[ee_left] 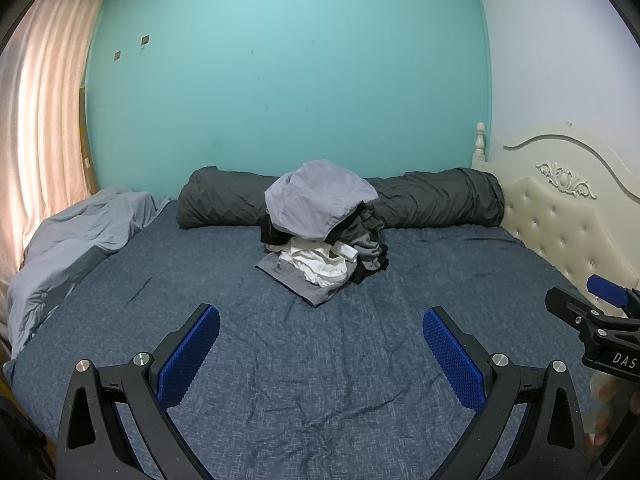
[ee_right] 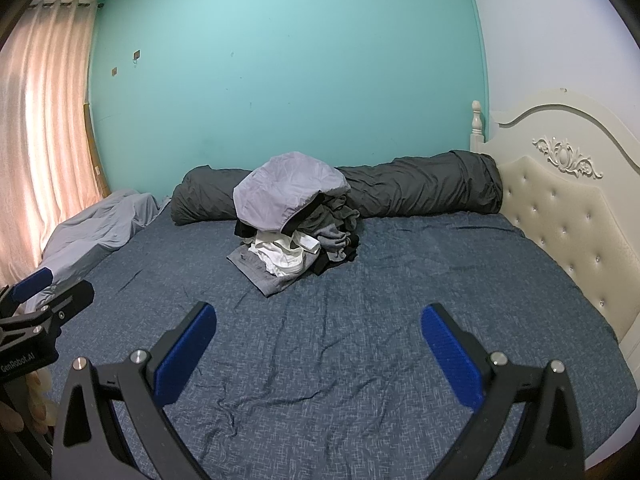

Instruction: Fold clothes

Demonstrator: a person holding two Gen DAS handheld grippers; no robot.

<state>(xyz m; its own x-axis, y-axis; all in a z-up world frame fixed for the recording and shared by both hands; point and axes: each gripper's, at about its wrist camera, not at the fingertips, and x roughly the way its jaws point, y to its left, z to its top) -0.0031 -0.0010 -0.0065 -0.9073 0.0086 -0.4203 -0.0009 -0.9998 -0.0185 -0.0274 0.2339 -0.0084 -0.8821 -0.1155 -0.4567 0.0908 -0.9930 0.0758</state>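
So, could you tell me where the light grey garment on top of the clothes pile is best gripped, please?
Probably at the light grey garment's lower front hem, coming from the near side. It drapes like a cap over the clothes pile, and that edge hangs free above the darker clothes, so one finger could slip under it. Both the left gripper and right gripper are open and empty.

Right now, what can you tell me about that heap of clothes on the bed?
The clothes pile is an unfolded, jumbled heap on the blue bedsheet. A pale grey garment drapes over the top; black and dark grey pieces, something white and a flat grey piece lie beneath. It leans against the dark rolled duvet. Neither gripper touches it.
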